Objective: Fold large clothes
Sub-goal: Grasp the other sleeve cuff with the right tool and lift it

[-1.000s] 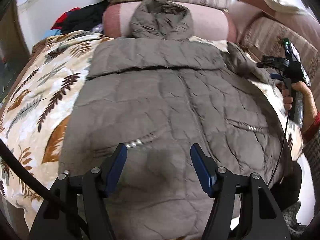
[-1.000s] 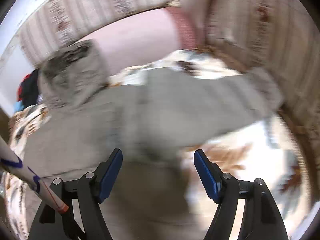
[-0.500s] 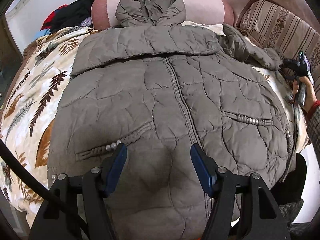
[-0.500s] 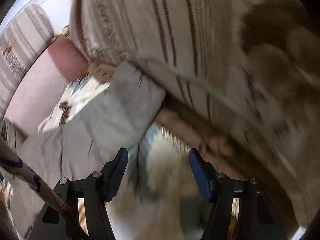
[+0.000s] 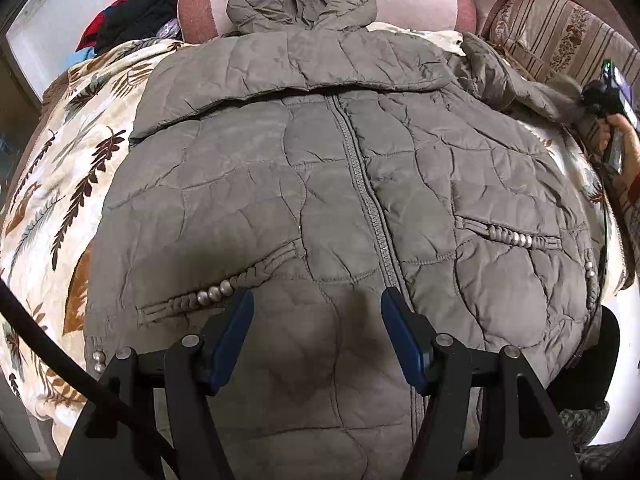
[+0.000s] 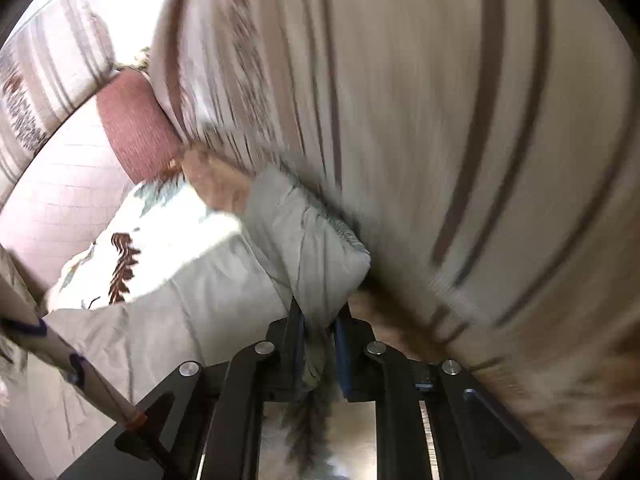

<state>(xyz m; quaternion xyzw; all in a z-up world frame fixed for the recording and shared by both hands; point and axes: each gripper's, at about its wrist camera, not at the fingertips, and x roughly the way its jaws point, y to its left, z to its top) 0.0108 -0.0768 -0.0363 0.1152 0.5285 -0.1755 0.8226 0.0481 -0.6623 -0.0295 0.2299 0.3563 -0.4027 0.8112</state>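
A large olive-grey quilted hooded jacket (image 5: pixel 328 184) lies front up on a leaf-print blanket (image 5: pixel 52 184), hood against a pink cushion. One sleeve is folded across the chest; the other sleeve (image 5: pixel 516 88) stretches to the right. My left gripper (image 5: pixel 316 320) is open and empty above the jacket's lower front. My right gripper (image 6: pixel 318 332) is shut on the cuff end of that sleeve (image 6: pixel 312 248), close to the striped sofa arm (image 6: pixel 440 120). It also shows in the left wrist view (image 5: pixel 600 96) at the far right.
A pink cushion (image 5: pixel 416 0) and striped sofa back stand behind the jacket. A pile of dark and red clothes (image 5: pixel 132 24) lies at the back left. The striped sofa arm (image 5: pixel 560 40) borders the right side. A cable (image 5: pixel 60 360) crosses the lower left.
My right gripper moved right to the sleeve's end and closed on the cuff. My left gripper rose and drew back, showing more of the jacket.
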